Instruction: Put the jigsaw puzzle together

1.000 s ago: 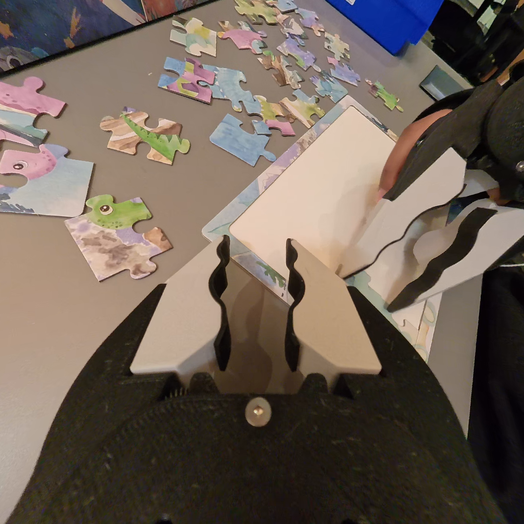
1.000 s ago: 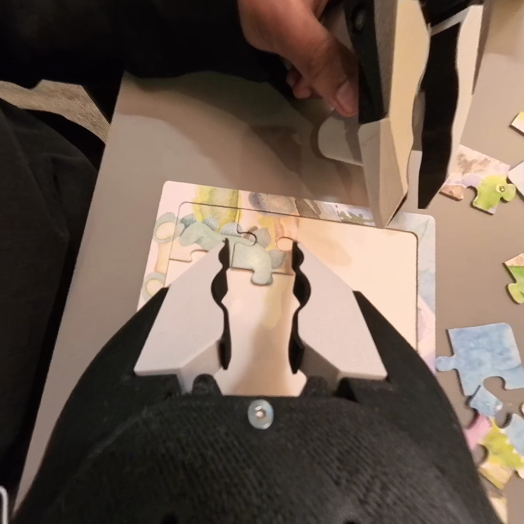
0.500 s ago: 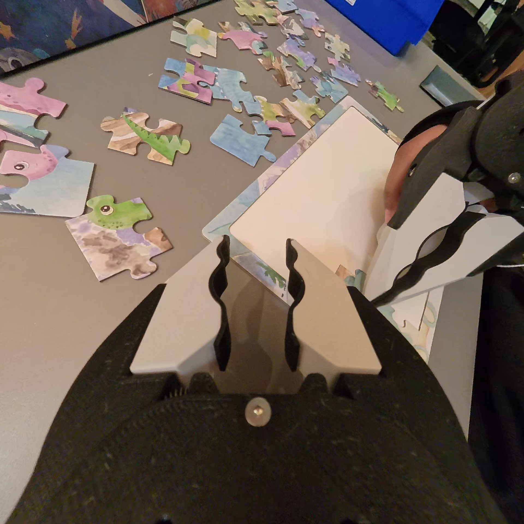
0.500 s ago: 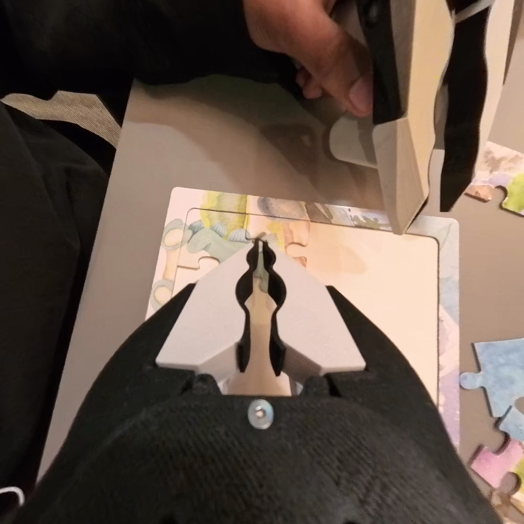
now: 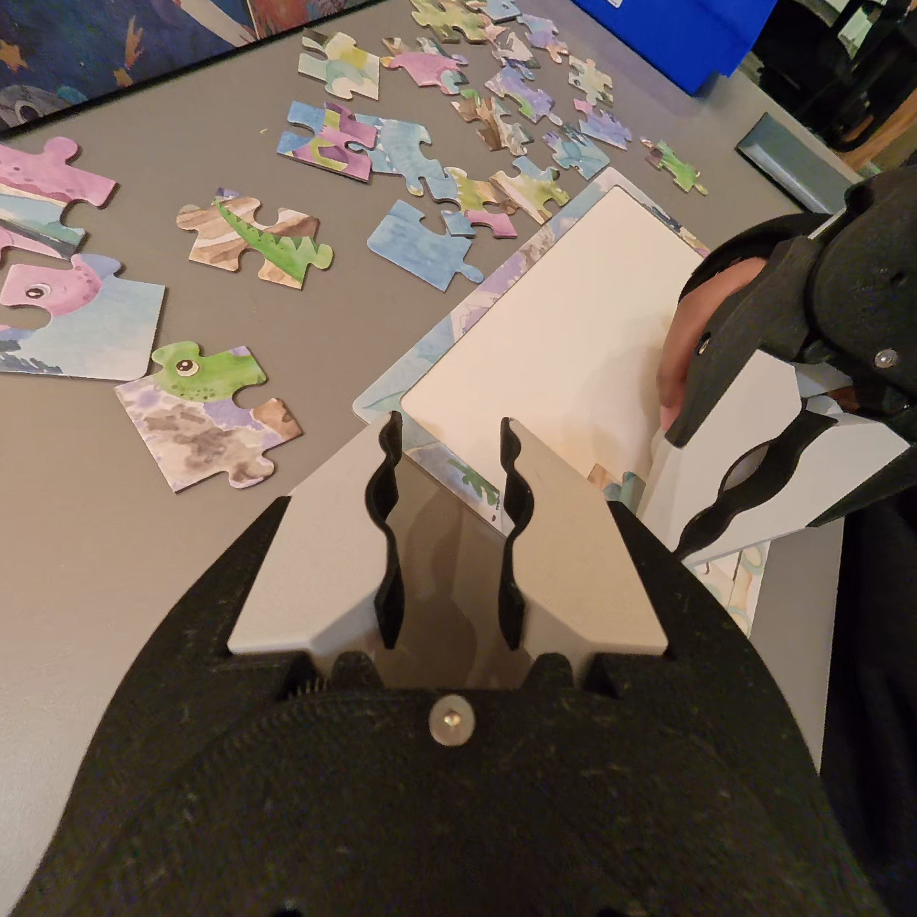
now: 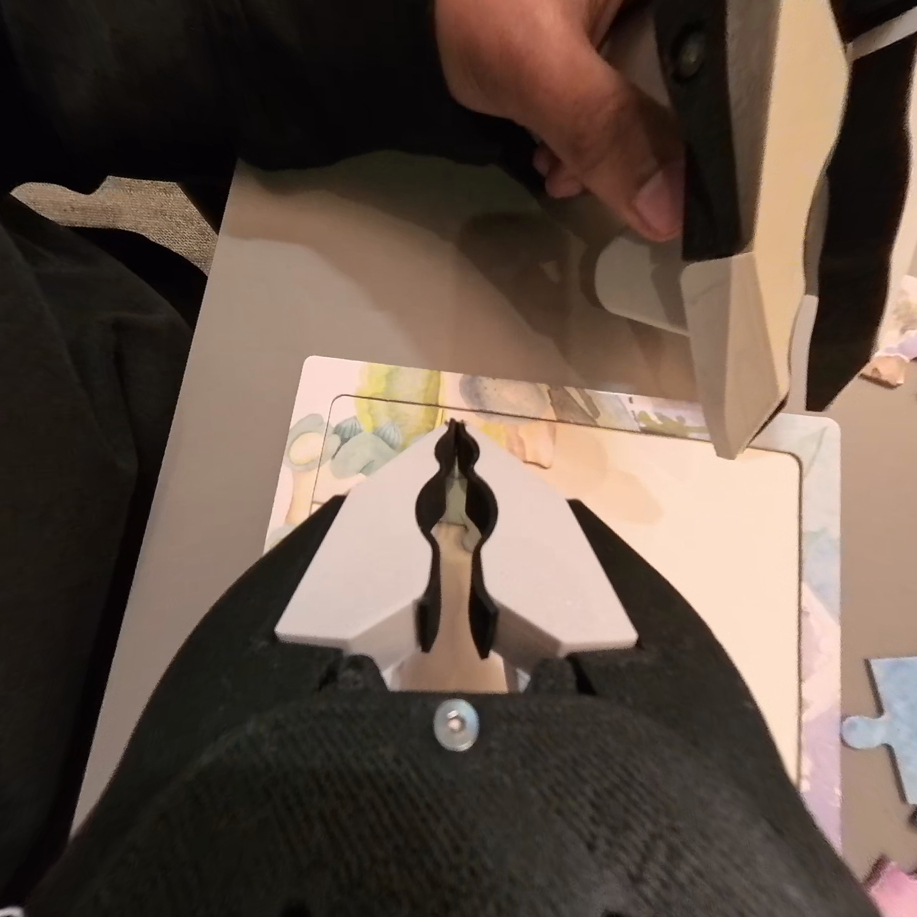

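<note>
At the near edge of the grey desk (image 5: 149, 570) lies the puzzle tray (image 6: 645, 570), a flat card frame with a pale, bare recess and a watercolour border. One corner of the recess holds a placed piece (image 6: 367, 446) in teal and yellow tones; the remaining recess is open room. The tray's near side sits close to the desk edge, next to dark clothing.

Right tongs (image 6: 455, 425): wavy black pads between grey wedge fingers, tips clenched together over the placed piece. Whether the tips pinch it or only press on it cannot be told.

Left tongs (image 5: 449, 431): released, jaws apart and empty, hovering over the tray's corner and border.

Loose pieces are spread across the desk beyond the tray, well apart from the tongs: a green dinosaur-head piece (image 5: 203, 417), a brown piece with a green tail (image 5: 253, 243), a plain blue piece (image 5: 422, 248), a pink-creature piece (image 5: 74, 317). Cut card, matte print, knob-and-socket outlines. A blue bin (image 5: 680, 34) stands at the far edge. No writing is legible.
</note>
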